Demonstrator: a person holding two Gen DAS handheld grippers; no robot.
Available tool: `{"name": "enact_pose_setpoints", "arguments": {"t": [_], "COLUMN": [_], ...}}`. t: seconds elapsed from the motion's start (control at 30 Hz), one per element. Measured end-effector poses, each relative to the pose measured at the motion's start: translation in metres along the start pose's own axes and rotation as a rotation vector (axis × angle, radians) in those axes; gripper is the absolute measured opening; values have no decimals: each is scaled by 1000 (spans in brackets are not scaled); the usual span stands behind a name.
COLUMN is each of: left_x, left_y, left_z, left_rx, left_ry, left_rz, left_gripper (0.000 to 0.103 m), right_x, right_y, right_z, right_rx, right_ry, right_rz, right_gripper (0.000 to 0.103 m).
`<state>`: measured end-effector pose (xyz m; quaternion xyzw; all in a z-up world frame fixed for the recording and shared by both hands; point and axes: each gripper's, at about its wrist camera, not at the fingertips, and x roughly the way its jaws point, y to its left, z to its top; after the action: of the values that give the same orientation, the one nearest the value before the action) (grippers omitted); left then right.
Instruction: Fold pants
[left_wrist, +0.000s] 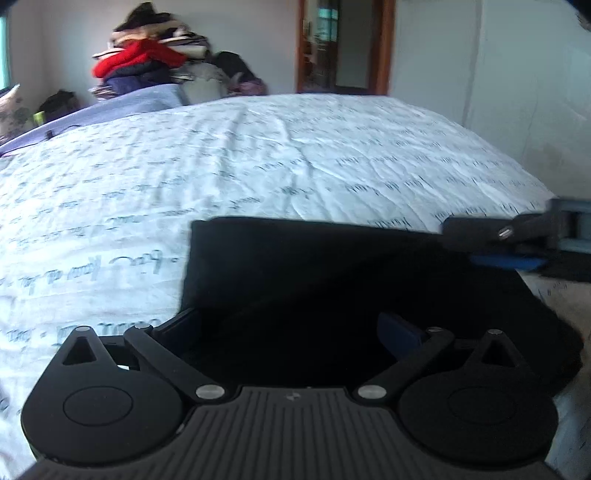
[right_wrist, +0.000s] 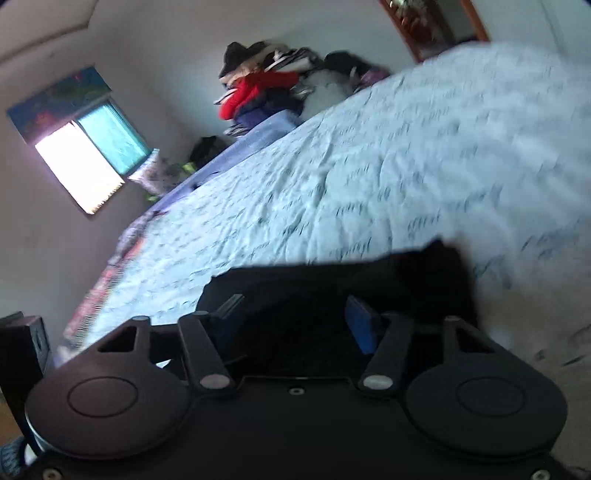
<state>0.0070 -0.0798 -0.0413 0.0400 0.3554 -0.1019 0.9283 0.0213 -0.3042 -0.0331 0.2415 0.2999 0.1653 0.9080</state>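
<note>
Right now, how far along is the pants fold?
Looks done: the black pants lie on the printed bedsheet as a compact, roughly rectangular shape with a straight far edge, so at least one fold seems made. In hand: the left gripper and right gripper both sit open over the fabric, gripping nothing. Left: possibly another fold; layers are too dark to count.

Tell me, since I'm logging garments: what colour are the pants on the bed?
Black, plain, no visible pattern. The pants show best in the left wrist view, against the pale script-printed bedsheet.
</note>
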Motion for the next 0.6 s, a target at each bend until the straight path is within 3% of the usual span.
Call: {"name": "enact_pose_setpoints", "arguments": {"t": [0.07,0.13,0.2,0.23,0.33,0.47,0.6], "left_x": [-6,0,7,7,-12,-34,-58], "left_y": [0,-3,-4,-10,-10,8,22], "left_z": [1,-2,-10,-15,-13,-6,-7], "left_rx": [-16,-2,-3,52,48,-18,-69], "left_ry": [-15,-2,-30,-48,-79,-94,-87], "left_rz": [7,22,44,71,77,101,150], "left_gripper": [102,103,98,99,101,102,102], "right_x": [-15,-18,4,17,13,-14,-36], "right_y": [21,35,35,33,29,52,69], "right_z": [2,-4,-19,-29,-34,-32,-43], "right_rx": [-111,-203,-282,-332,-299,-369,-435], "right_ry": [-74,-120,-43,4,-1,-94,-93], "right_rz": [-37,-136,-232,-294,-314,-367,-438], "right_gripper": [74,77,77,76,76,77,79]}}
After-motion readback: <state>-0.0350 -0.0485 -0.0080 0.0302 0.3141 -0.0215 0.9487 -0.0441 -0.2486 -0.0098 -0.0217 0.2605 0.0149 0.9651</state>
